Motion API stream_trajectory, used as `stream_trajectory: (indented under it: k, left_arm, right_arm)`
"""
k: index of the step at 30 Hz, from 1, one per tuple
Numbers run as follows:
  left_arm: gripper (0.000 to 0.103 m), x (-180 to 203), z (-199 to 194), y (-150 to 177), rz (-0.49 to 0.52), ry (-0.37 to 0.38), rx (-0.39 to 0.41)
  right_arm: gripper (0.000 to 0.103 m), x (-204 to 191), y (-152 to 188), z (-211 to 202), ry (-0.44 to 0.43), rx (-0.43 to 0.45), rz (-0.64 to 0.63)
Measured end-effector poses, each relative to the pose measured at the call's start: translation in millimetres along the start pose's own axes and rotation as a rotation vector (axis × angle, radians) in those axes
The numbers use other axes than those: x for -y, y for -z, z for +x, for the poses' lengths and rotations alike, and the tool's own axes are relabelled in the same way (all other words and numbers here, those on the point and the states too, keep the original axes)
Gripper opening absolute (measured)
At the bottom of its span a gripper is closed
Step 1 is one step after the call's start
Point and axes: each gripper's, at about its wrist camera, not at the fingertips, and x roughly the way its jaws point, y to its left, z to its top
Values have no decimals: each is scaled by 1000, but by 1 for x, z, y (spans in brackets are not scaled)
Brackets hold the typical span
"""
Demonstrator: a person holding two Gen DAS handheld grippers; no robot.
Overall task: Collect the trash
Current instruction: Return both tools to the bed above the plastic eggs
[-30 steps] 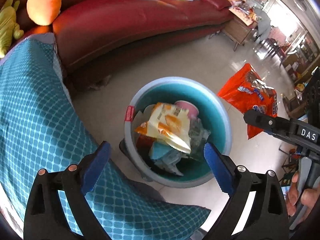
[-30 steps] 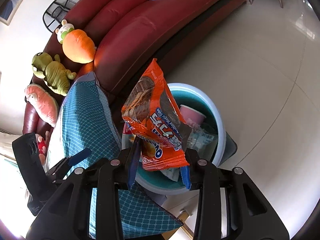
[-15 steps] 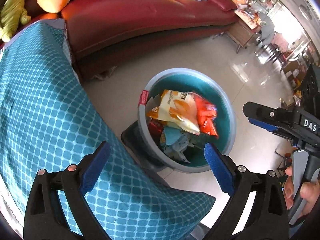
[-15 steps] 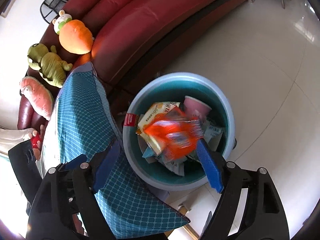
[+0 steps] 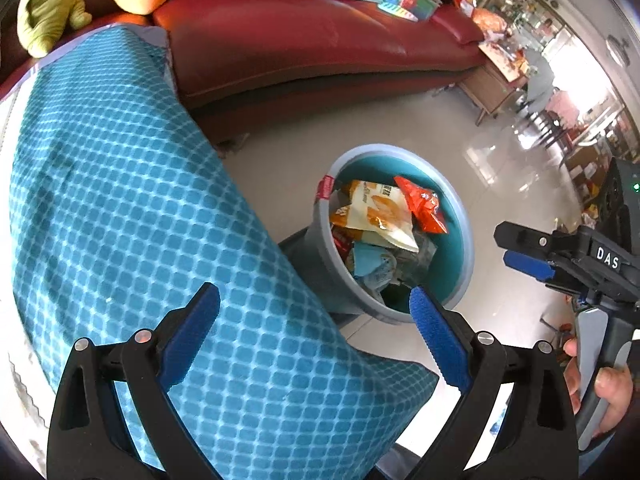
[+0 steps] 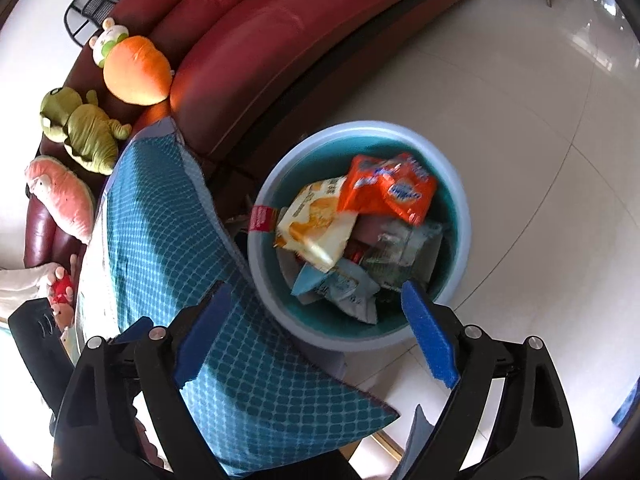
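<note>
1. the orange packet [image 6: 390,188] has left the right gripper [image 6: 316,332] and now lies on top of the trash in the bin [image 6: 460,208].
2. right jaws have just been opening; they stand wide apart, nothing between them.
3. left gripper [image 5: 314,332] jaws apart, empty, over a blue cushion [image 5: 120,208].
4. the bin stands on the floor [image 6: 520,120] by the red sofa [image 6: 280,40].

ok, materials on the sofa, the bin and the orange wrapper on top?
Sofa: dark red leather or faux leather; smooth, with a soft sheen and broad highlights. Bin: likely moulded plastic, grey-blue rim, teal inside, smooth matte. Orange wrapper: thin glossy plastic film, crinkled, printed.
</note>
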Motion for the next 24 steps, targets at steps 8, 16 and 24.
stream_trajectory:
  k: [8, 16, 24]
  left_arm:
    - [99, -35, -39, 15, -47, -5, 54]
    - [99, -97, -76, 39, -130, -56, 90]
    - [99, -180, -118, 70, -260, -137, 142]
  right_arm:
    - [83, -49, 19, 2, -10, -17, -70]
    - [83, -115, 47, 24, -26, -73, -161]
    - [83, -185, 76, 57, -34, -153, -260]
